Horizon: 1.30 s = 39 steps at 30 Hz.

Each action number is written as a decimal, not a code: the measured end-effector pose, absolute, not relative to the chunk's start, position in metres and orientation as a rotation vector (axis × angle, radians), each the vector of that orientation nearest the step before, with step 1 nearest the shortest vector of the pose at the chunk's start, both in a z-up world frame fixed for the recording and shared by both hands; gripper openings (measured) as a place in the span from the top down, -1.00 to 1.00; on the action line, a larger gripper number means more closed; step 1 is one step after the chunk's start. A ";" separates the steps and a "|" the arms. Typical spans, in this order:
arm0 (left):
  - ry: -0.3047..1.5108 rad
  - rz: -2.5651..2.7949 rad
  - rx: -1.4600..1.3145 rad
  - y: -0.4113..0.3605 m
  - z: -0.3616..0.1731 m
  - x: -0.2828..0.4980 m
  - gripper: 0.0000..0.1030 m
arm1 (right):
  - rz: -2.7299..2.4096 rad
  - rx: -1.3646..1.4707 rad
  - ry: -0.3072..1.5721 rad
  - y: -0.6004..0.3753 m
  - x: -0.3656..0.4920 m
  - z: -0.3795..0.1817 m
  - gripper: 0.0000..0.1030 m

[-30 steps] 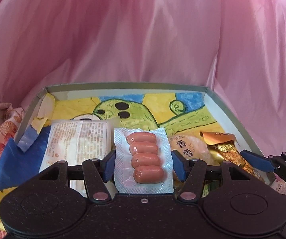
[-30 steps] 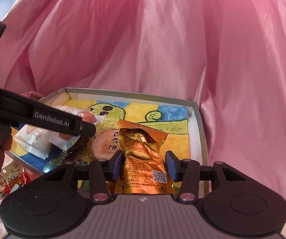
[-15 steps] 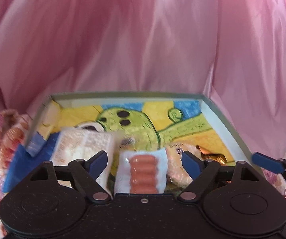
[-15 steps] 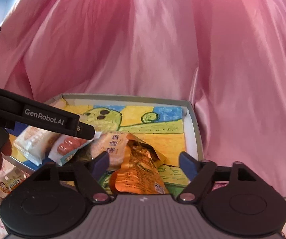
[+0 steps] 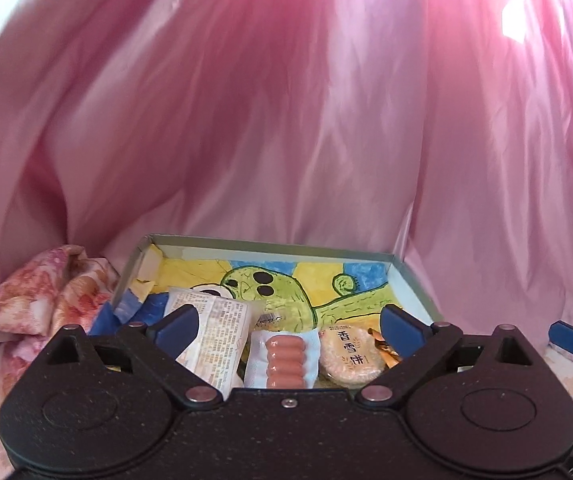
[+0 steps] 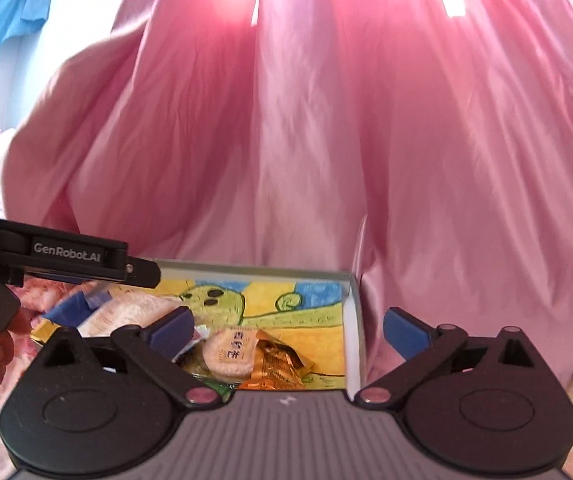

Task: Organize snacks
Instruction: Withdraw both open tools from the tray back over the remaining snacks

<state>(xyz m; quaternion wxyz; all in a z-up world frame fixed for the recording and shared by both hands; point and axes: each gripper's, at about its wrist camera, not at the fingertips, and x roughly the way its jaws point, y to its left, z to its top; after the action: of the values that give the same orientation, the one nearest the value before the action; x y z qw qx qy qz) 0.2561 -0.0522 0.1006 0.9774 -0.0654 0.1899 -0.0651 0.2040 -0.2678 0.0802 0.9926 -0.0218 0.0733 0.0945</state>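
Both the left tool [image 5: 288, 322] and the right tool [image 6: 288, 326] have just been opening and gape wide, empty. Just beyond them, the clear blister pack of pink sausages [image 5: 284, 360] lies flat in the shallow painted cardboard box [image 5: 270, 241]: light, slippery film, best pinched across its narrow sides. The crinkly orange foil packet [image 6: 276, 366] lies alongside. Behind hangs a pink satin curtain [image 5: 286, 120].
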 end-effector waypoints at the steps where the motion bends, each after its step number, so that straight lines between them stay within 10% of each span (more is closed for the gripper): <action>1: 0.377 -0.131 -0.133 -0.052 0.102 0.250 -0.89 | 0.187 -0.041 0.140 -0.268 0.198 0.082 -1.00; 39: 0.510 -0.015 -0.179 -0.009 0.023 0.100 -0.98 | 0.165 -0.060 0.277 -0.269 0.064 0.023 -1.00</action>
<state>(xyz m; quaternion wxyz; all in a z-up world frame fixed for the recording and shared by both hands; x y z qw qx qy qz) 0.1005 -0.0093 0.0231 0.9636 -0.0883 0.2521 -0.0074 0.0637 -0.2690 0.0227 0.9866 -0.0300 0.1379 0.0819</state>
